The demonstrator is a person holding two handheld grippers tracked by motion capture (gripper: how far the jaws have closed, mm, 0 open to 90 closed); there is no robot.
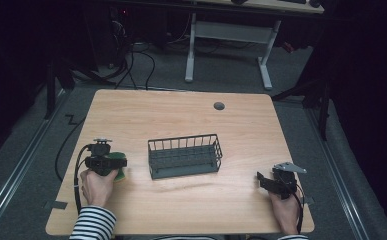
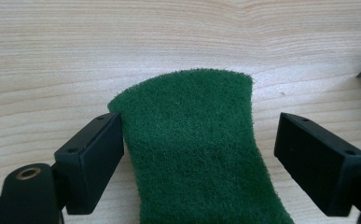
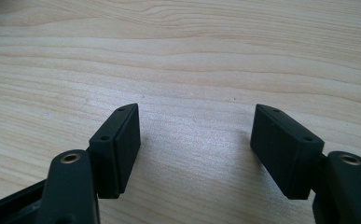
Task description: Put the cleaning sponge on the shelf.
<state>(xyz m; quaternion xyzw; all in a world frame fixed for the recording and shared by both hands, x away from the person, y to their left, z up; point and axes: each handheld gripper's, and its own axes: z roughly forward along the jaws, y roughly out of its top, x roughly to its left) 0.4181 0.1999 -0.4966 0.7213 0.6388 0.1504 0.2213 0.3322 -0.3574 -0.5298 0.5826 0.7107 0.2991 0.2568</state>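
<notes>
High view: a light wooden counter [image 1: 181, 115] stands on a grey carpet in a dark room. A small round grey cap [image 1: 219, 106] sits in its far side. Behind it is another desk with white legs [image 1: 228, 45], and black cables lie on the floor. On the counter I count one dark wire basket [image 1: 184, 155], one green sponge [image 1: 117, 165], and two hand-held grippers. The basket stands in the middle. The sponge lies near the left edge, well apart from the basket. The left hand-held gripper [image 1: 112, 163] is right over the sponge, held by a hand [image 1: 97, 186] with a striped sleeve. The right hand-held gripper [image 1: 262, 180] is near the right front corner, far from the basket, with a grey three-cornered plate on top.

Left gripper view: the sponge [image 2: 199, 149] has a fuzzy, dark green top. It lies flat on the pale wood, and its far edge is curved. It sits between the two black jaws. The jaws are spread apart. The left jaw is touching or almost touching the sponge's side. The right jaw has a clear gap of bare wood beside it.

Right gripper view: the two black jaws stand wide apart above bare wood with wavy lines in it. There is nothing between them.
</notes>
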